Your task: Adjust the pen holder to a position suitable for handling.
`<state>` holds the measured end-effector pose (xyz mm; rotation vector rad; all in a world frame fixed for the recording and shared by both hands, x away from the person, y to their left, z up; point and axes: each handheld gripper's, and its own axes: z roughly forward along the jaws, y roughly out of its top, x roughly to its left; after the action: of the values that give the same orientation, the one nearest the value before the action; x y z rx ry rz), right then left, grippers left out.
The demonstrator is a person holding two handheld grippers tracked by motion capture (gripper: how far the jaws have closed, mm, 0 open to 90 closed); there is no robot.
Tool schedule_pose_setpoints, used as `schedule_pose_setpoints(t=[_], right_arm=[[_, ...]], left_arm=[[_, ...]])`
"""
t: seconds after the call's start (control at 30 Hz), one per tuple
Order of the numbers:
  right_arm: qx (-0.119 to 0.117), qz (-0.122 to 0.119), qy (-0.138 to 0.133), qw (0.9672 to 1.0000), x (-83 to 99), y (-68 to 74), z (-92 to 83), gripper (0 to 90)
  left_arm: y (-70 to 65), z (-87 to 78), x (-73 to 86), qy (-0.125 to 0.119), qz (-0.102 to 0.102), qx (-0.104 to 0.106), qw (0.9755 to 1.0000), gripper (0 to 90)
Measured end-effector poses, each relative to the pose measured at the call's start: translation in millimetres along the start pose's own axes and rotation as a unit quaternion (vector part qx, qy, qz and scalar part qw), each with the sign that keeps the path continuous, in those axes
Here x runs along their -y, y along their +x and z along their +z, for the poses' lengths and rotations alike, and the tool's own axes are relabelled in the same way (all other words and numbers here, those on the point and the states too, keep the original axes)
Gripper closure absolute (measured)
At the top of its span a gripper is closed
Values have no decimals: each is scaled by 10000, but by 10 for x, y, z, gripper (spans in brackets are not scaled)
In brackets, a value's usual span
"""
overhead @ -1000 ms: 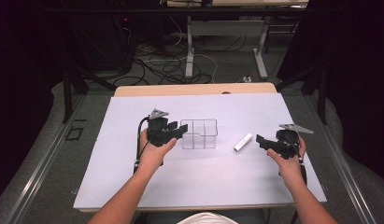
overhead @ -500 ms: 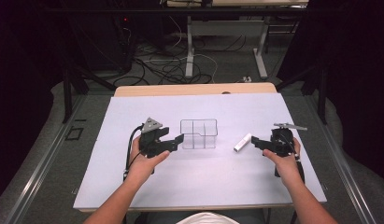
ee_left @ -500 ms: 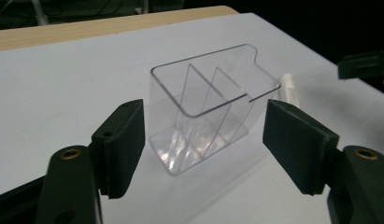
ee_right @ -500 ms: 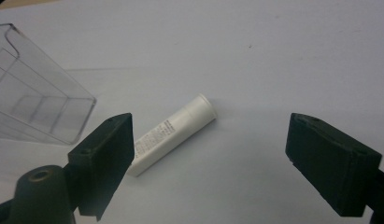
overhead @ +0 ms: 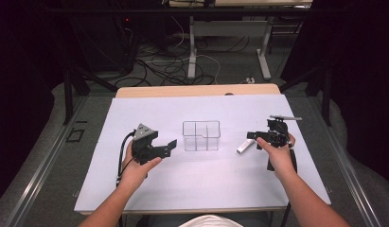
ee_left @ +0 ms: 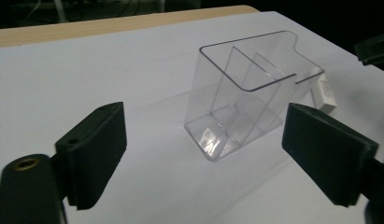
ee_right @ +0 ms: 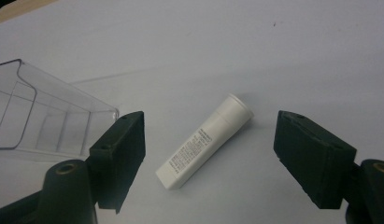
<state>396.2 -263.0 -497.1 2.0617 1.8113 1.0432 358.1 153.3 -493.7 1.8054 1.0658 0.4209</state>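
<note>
where the clear box (ee_left: pixel 248 100) overlaps it, tube (ee_right: pixel 204 141) part hidden; left gripper (ee_left: pixel 203 154) opening, empty; right gripper (ee_right: pixel 208 158) apart, closing, astride tube untouched.

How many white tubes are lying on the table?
1. The white tube lies on the table, to the right of the clear organizer, between the open jaws of the right gripper. None shows inside the organizer.

tube (ee_right: pixel 204 141): white, dark fine print (unreadable) | organizer (overhead: pixel 201 135): clear | tongs (ee_right: pixel 208 163): black | table cover (overhead: pixel 192 179): seemingly pale lilac
</note>
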Motion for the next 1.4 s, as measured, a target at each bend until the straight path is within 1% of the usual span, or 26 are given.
schedule_pose_setpoints(t=[0.03, 0.07, 0.1, 0.13, 0.23, 0.27, 0.37, 0.43, 0.47, 0.5, 0.53, 0.63, 0.73, 0.8, 0.83, 0.9, 0.93, 1.0, 1.07, 1.1, 1.17, 1.2, 1.23, 1.3, 1.33, 1.4], right_arm=[[0, 0, 0, 10000, 0, 0, 0, 241], [25, 147, 54, 9999, -3, 11, 17, 234], [105, 288, 105, 9995, -5, 12, 53, 227], [105, 288, 105, 9995, -5, 12, 53, 227], [179, 714, 134, 9972, -24, 37, 104, 224], [129, 761, 238, 9967, -33, 39, 102, 224], [160, 816, 272, 9962, -42, 55, 115, 243], [268, 800, 288, 9960, -45, 71, 133, 250], [381, 834, 351, 9952, -52, 90, 129, 274], [503, 926, 287, 9940, -59, 111, 145, 294], [522, 937, 391, 9935, -70, 119, 137, 319], [605, 974, 445, 9924, -101, 143, 154, 347], [892, 1304, 473, 9863, -165, 223, 194, 390], [911, 1338, 449, 9858, -174, 220, 214, 405], [1005, 1486, 545, 9823, -189, 218, 240, 436], [1027, 1543, 607, 9808, -194, 207, 248, 448], [1084, 1647, 704, 9778, -205, 194, 268, 464], [1181, 1760, 752, 9744, -210, 187, 292, 483], [1195, 1809, 781, 9731, -212, 170, 304, 488], [1180, 1844, 910, 9715, -217, 150, 303, 498], [1348, 2018, 961, 9653, -226, 109, 340, 523], [1348, 2018, 961, 9653, -226, 109, 340, 523], [1558, 2011, 1152, 9602, -241, 82, 342, 547], [1532, 2089, 1064, 9600, -241, 70, 353, 549], [1563, 2157, 1231, 9560, -266, 72, 342, 549], [1605, 2148, 1229, 9555, -265, 79, 352, 549]], left_arm=[[3, 7, 6, 42, -25, -38, 10000, 119], [-1, 18, 16, 24, -70, 6, 10000, 103], [0, 23, 25, 10, -34, 31, 10000, 58], [-3, 32, 30, -12, 6, 65, 10000, 58], [-13, 44, 38, -62, 74, 78, 9999, 2], [-15, 42, 47, -77, 19, 97, 9999, 2], [5, 41, 70, -59, -12, 156, 9999, 2], [22, 41, 88, -55, -38, 175, 9998, 2], [31, 41, 100, -67, -12, 180, 9998, 2], [33, 45, 111, -84, -46, 177, 9998, 2], [47, 47, 117, -63, -7, 175, 9998, 2], [65, 73, 133, -45, -13, 183, 9998, 2], [71, 89, 135, -58, -47, 186, 9998, 2], [77, 85, 131, -55, -6, 186, 9998, 2], [78, 81, 130, -58, 3, 179, 9998, 2], [81, 81, 127, -87, -3, 162, 9998, 2], [78, 82, 128, -99, -55, 155, 9998, 2], [81, 82, 128, -109, -72, 131, 9998, 2], [87, 85, 131, -63, -57, 120, 9999, 3], [87, 93, 134, -66, -52, 118, 9999, 3], [88, 100, 138, -54, -38, 117, 9999, 4], [91, 100, 140, -36, -34, 115, 9999, 4], [89, 101, 143, -37, -85, 131, 9999, 4], [99, 99, 144, -57, -57, 115, 9999, 4], [102, 99, 144, -58, -57, 113, 9999, 5], [104, 99, 145, -63, -57, 108, 9999, 5]])
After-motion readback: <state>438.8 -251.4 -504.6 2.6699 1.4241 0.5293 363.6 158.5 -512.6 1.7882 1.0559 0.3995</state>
